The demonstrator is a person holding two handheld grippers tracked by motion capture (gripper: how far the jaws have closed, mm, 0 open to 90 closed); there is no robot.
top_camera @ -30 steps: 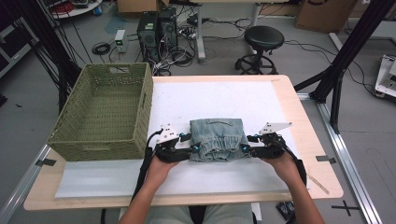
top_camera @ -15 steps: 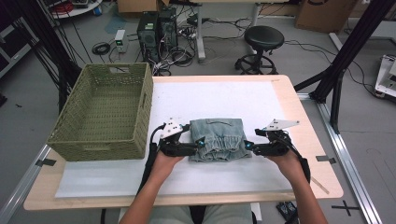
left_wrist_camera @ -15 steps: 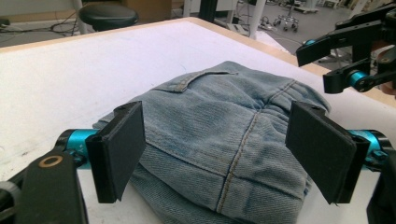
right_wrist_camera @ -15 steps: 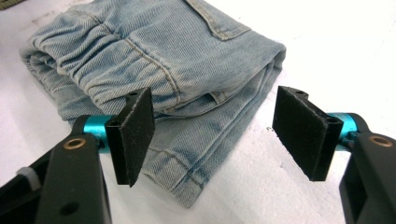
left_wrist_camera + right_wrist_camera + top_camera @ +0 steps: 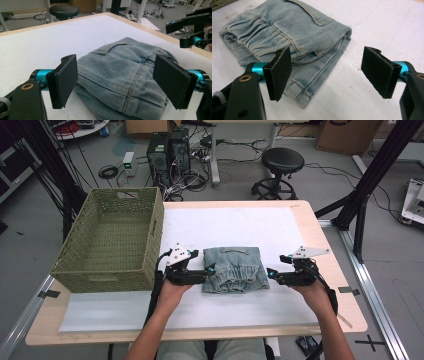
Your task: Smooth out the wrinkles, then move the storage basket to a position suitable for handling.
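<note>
Both grippers have just been opening and have drawn back off the folded jeans (image 5: 234, 269): a second ago each sat against a side edge of the bundle; now the left gripper (image 5: 204, 271) is just beside the left edge with fingers (image 5: 65, 79) spread wide, denim lying between them but not pinched, and the right gripper (image 5: 270, 272) stands a little apart from the right edge, fingers (image 5: 279, 72) released, nothing between them but bare mat. The jeans lie flat on the white mat (image 5: 240, 225) in the middle of the table (image 5: 325, 245), compactly folded, elastic waistband toward the person, a pocket facing up. Judgement: the fold looks finished and let go; the likely next step is picking the bundle up and moving it to the green basket (image 5: 112, 240), which stands empty at the left of the table, close to the left gripper. Counts: one pair of jeans, one basket, one mat, two grippers, two hands. Behind the table, on the floor, one black stool (image 5: 282, 162) and two computer towers (image 5: 169, 150).
</note>
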